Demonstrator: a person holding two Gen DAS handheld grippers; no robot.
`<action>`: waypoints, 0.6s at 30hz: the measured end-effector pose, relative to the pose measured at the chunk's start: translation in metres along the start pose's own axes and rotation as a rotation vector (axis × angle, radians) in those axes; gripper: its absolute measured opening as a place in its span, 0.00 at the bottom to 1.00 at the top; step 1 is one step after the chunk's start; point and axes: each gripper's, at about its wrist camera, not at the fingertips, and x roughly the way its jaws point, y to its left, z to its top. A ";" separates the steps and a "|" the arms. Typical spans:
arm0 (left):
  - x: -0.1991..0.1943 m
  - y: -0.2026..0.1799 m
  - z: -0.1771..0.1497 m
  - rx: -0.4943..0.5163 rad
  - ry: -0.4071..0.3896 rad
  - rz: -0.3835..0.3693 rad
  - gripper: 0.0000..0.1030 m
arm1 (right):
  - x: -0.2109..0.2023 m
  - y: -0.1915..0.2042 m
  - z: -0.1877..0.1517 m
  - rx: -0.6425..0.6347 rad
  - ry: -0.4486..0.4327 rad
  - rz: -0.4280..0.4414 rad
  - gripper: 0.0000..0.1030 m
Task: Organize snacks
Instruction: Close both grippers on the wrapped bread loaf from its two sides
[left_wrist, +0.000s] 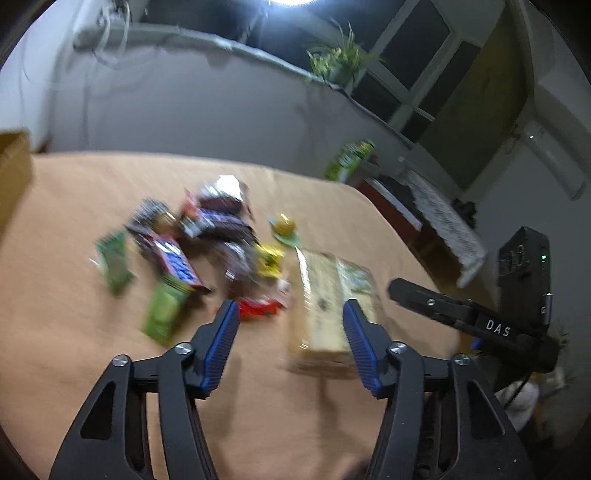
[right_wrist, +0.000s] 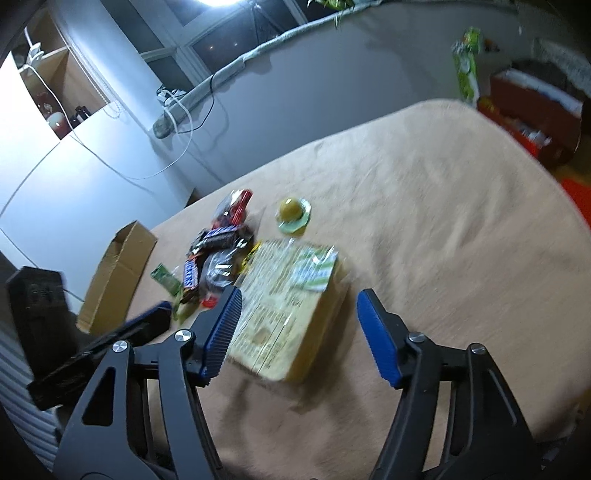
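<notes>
Black left gripper (left_wrist: 290, 314) and right gripper (right_wrist: 299, 301) — ribbed blue pads, silver screws, white "DAS" label

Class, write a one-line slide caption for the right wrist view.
Open right gripper hovering over a large wrapped snack pack beside a snack pile.

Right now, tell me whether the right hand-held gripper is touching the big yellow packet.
Cannot tell. In the right wrist view the right hand-held gripper is open above the big yellow packet, one finger overlapping its edge; blur hides any gap.

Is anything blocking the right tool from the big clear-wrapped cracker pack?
Nothing visible. The right tool hangs open above the clear-wrapped cracker pack, with only the peach tablecloth around it.
</notes>
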 end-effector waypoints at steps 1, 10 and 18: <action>0.005 0.000 -0.001 -0.009 0.023 -0.023 0.47 | 0.003 -0.001 -0.001 0.010 0.011 0.016 0.62; 0.027 0.004 0.003 -0.062 0.087 -0.075 0.37 | 0.015 -0.009 -0.001 0.066 0.060 0.059 0.55; 0.044 0.001 0.001 -0.049 0.106 -0.079 0.33 | 0.028 -0.020 -0.002 0.112 0.100 0.100 0.48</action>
